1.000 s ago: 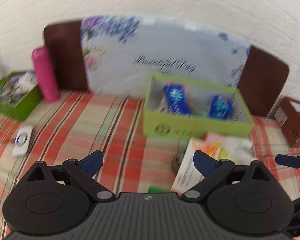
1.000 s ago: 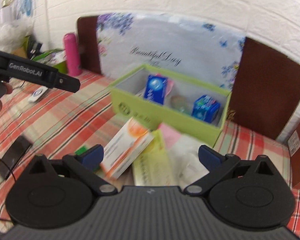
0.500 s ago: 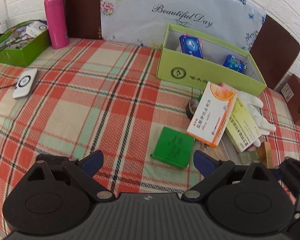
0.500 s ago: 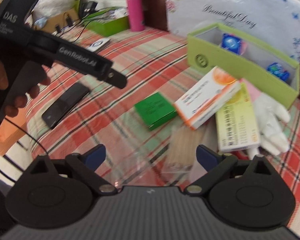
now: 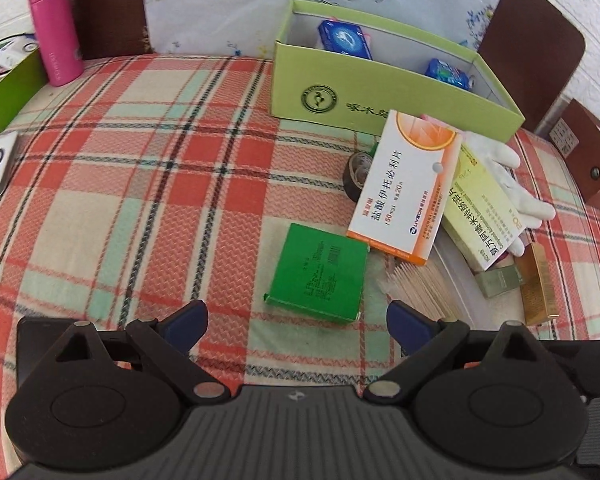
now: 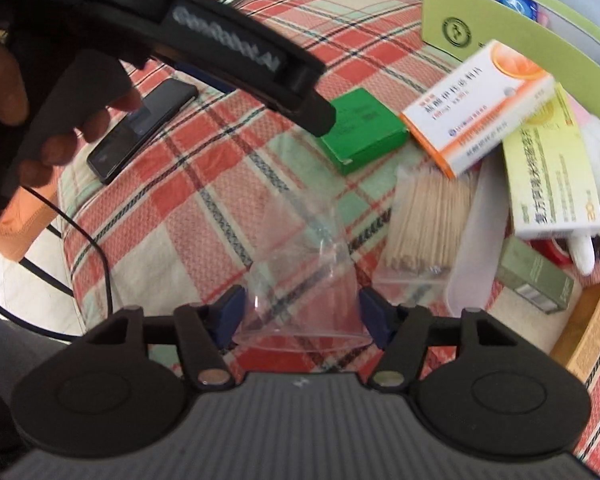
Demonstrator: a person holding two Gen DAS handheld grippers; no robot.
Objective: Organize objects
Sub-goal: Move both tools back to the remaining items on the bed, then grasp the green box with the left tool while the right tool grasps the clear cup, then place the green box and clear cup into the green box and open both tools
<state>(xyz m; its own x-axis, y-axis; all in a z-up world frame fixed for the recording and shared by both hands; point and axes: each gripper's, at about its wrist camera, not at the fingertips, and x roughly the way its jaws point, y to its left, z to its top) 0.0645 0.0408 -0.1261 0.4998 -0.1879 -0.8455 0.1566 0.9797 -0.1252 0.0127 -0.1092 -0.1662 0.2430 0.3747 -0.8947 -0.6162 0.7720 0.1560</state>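
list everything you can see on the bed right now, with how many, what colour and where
storage box: 1, lime green, at the back, open
blue packets: 2, inside that box
medicine carton: 1, white and orange, in front of the box
second carton: 1, pale yellow, beside it
glove: 1, white, under the yellow carton
flat box: 1, green, mid-bed
toothpick bag: 1, clear
empty bag: 1, clear, between right jaws
phone: 1, black
flask: 1, pink
left gripper: open
right gripper: closing

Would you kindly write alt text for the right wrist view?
The right gripper, jaws just closing, straddles a clear plastic bag on a plaid cloth. Beyond lie a toothpick bag, a green box and medicine boxes; the left gripper crosses the upper left.
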